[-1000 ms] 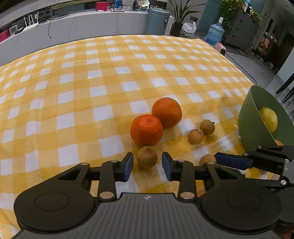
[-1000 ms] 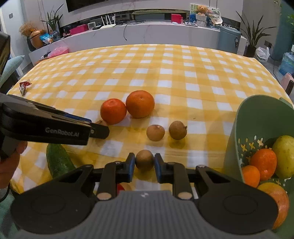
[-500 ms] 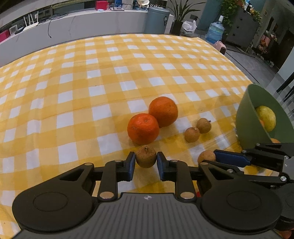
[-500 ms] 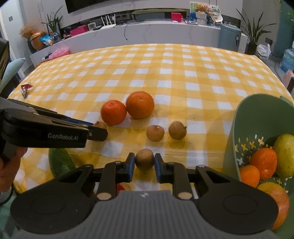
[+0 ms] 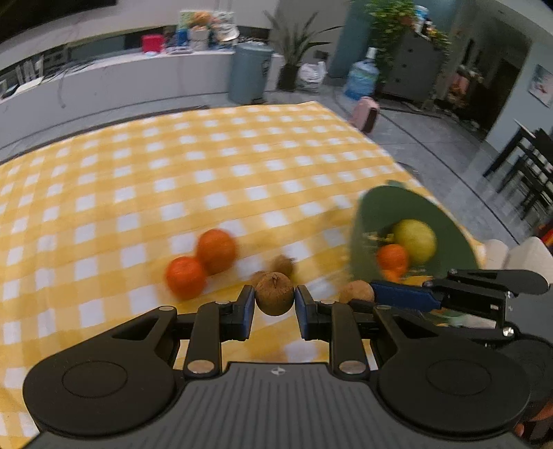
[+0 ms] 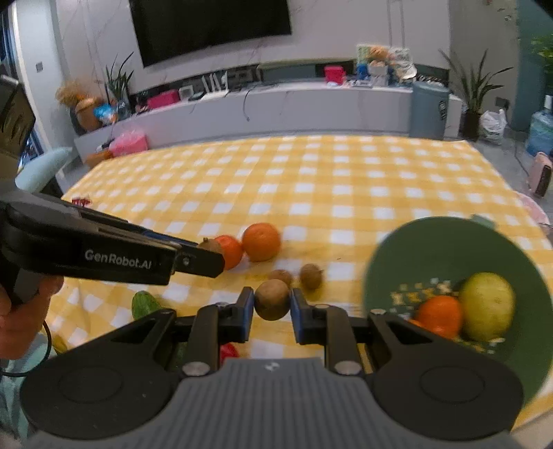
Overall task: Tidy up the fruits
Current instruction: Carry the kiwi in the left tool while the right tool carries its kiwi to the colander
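Left hand-held gripper (image 5: 274,306): jaws closed on a small brown fruit (image 5: 274,293), which is pinched between the blue pads and lifted clear of the yellow-checked cloth of the bench (image 5: 138,193). Right hand-held gripper (image 6: 271,306): jaws likewise closed on a second small brown fruit (image 6: 272,299), also held off the cloth. In the left wrist view the right tool enters from the right edge, its blue fingers ending just beside the green bowl (image 5: 380,207) with its brown fruit at their tip. In the right wrist view the left tool, marked "GenRobot.AI", crosses from the left edge, gripped by a hand (image 6: 20,321).

Places relative to the green bowl: a cucumber (image 6: 145,305) lies well to its left at the near edge of the bench, with a red item (image 6: 228,350) partly hidden behind the right tool. Two more brown fruits (image 6: 311,275) rest on the cloth to the left of the bowl, close together. Farther left, and slightly beyond them, two oranges (image 6: 261,241) sit touching each other. Inside the bowl lie a yellow-green fruit (image 6: 485,305) and orange fruits (image 6: 439,315).

Beyond the bench: a long grey counter (image 6: 276,110) carrying clutter, a grey bin (image 6: 428,108) and potted plants (image 6: 473,86); a dark screen (image 6: 211,24) hangs on the wall.
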`<state>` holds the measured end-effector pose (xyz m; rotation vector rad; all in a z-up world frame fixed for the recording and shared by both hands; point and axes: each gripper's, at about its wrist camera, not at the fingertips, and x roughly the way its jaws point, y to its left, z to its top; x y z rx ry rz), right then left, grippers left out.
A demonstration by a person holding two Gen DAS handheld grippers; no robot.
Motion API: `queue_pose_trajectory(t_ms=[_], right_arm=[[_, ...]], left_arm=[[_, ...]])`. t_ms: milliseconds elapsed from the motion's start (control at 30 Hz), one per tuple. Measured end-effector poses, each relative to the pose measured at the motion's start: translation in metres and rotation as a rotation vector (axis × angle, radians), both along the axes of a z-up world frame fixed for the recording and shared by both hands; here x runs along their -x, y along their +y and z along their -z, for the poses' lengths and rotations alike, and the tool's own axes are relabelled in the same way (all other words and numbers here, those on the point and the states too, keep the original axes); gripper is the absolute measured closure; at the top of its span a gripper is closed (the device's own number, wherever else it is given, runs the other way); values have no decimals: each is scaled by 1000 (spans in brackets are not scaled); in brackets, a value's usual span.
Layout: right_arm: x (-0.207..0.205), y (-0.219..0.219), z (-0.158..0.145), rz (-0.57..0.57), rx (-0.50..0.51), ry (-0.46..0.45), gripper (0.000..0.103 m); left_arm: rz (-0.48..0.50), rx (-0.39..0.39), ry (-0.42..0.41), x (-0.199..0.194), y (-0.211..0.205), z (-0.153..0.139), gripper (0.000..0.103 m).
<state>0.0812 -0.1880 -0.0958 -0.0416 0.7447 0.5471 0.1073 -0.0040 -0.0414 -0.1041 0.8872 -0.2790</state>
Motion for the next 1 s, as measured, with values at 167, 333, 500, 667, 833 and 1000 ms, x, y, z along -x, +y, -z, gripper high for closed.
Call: queue_pose_trajectory(t_ms=[167,333,500,667,833,1000], right_arm=[[4,-42,-15,70,-3,-33,84],[1,-84,-21,127,34,-41,84],[-12,-113,-16,182,71,-6,84],[-28,-124,-1,202,116,43,84],[-41,-122,14,195,163,87,84],[-53,-118,28,170,226,124,84]], left_arm=[[81,15,-25,-2,-37,-11,76],[151,18,-30,-15,-72,-14,76],[208,-21,-19,-32,-105,-10,75],[249,-110,6,-47,-134,3,76],[256,-165,67,-61,-146,21,76],[271,-239,92,-71,-155,32,75]])
